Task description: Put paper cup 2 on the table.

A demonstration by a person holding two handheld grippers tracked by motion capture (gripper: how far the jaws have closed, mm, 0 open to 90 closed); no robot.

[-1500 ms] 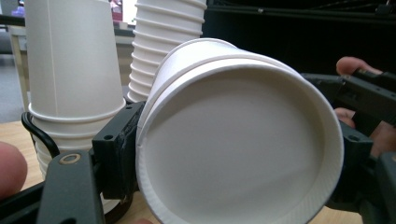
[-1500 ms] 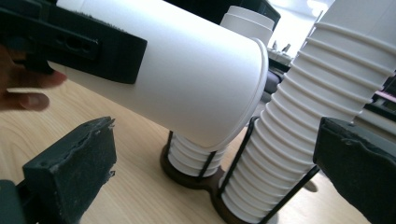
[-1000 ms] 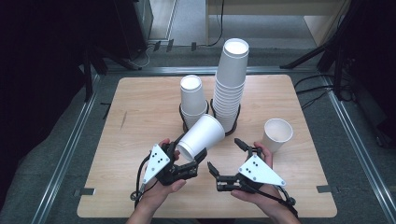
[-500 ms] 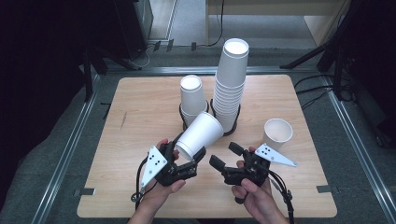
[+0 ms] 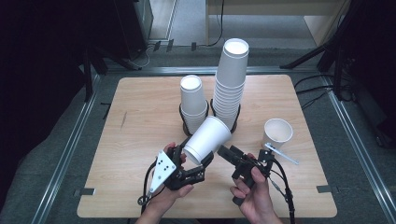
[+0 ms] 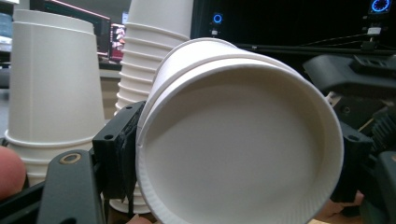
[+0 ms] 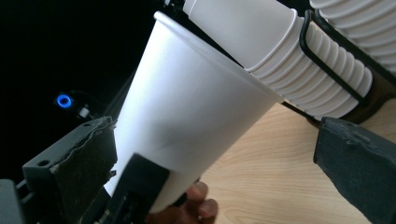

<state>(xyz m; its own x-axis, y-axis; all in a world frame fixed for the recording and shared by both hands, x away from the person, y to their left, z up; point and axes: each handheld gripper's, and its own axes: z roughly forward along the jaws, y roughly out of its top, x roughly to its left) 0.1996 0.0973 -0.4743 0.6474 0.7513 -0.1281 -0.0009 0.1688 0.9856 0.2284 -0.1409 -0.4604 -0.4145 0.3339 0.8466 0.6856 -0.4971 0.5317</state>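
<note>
The left tongs (image 5: 198,161) are clamped on the base end of a white paper cup (image 5: 208,138), which hangs tilted above the near middle of the worktop (image 5: 140,116), its mouth pointing up and away toward the two cup stacks. In the left gripper view the cup seems to be two nested cups, a second rim showing just behind the first. The right tongs (image 5: 223,151) stand apart, just beside the cup's mouth end and aimed at it; in the right gripper view its wall lies between their jaws, close to one jaw, well off the other, and not yet pressed.

The risk, as I judge it, is thin paper: closing hard on the wall would crush it, or pinch both layers so they stay nested. A skewed pull could slip the cup out of the left tongs. A wide swing could knock the short stack (image 5: 193,100) or the tall stack (image 5: 230,81) in their black holders toward the far edge, or the lone upright cup (image 5: 277,133) near the right edge.
</note>
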